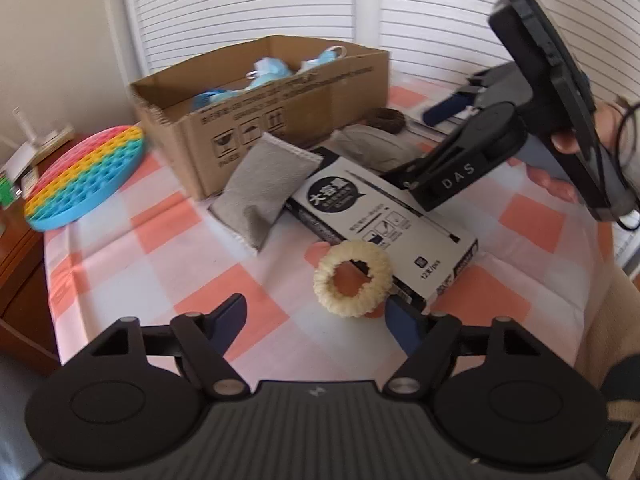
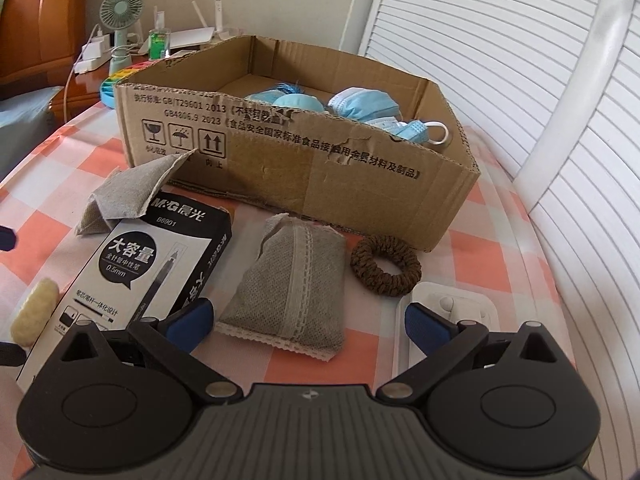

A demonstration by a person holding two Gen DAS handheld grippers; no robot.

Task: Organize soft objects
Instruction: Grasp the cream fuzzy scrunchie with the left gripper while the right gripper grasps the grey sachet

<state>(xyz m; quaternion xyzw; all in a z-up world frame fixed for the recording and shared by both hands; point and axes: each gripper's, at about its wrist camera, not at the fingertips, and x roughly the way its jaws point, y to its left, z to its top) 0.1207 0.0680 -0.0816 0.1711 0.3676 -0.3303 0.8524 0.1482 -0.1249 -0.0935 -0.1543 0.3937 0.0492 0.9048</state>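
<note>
A cardboard box [image 1: 304, 104] [image 2: 360, 184] holds blue face masks [image 2: 362, 106]. A cream scrunchie [image 1: 353, 283] [image 2: 34, 316] lies partly on a black-and-white pen box [image 1: 384, 224] [image 2: 136, 276]. One grey sachet [image 1: 262, 188] [image 2: 132, 188] leans by the box. Another grey sachet [image 2: 290, 284] [image 1: 368, 144] and a brown scrunchie [image 2: 386, 264] [image 1: 386, 119] lie in front of the box. My left gripper [image 1: 316, 316] is open, just short of the cream scrunchie. My right gripper [image 2: 306, 320] is open above the second sachet; it also shows in the left wrist view [image 1: 452, 108].
A rainbow pop-it disc [image 1: 86, 176] lies left of the box. A white flat object [image 2: 448, 320] sits under my right finger. A checked cloth [image 1: 160, 264] covers the table. A fan [image 2: 120, 16] and bottles stand on a side cabinet. White shutters [image 2: 560, 120] lie behind.
</note>
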